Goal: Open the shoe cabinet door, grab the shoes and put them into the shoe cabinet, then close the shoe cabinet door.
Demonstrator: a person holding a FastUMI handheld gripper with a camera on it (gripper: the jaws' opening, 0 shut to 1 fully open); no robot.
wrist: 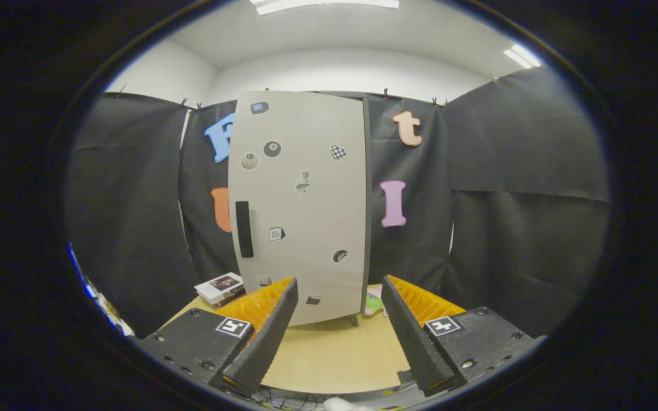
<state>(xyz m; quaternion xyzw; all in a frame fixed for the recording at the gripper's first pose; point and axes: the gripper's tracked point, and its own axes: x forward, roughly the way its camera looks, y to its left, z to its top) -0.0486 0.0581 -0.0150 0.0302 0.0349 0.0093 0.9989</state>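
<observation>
A tall pale grey shoe cabinet [300, 205] stands upright on the wooden table [334, 354], beyond the fingers. Its door is shut and carries several small stickers. A dark vertical handle [243, 229] sits near the door's left edge. My gripper [338, 291] is open, held back from the cabinet, with nothing between its fingers. The left fingertip [289, 291] overlaps the door's lower part and the right fingertip [389, 288] lies just right of the cabinet's lower corner. A bit of something pink and green [372, 302] shows behind the cabinet's right foot; what it is I cannot tell.
A small stack of booklets [220, 288] lies on the table to the left of the cabinet. Black cloth walls close the booth on the left, back and right. Bare tabletop lies between the fingers and the cabinet.
</observation>
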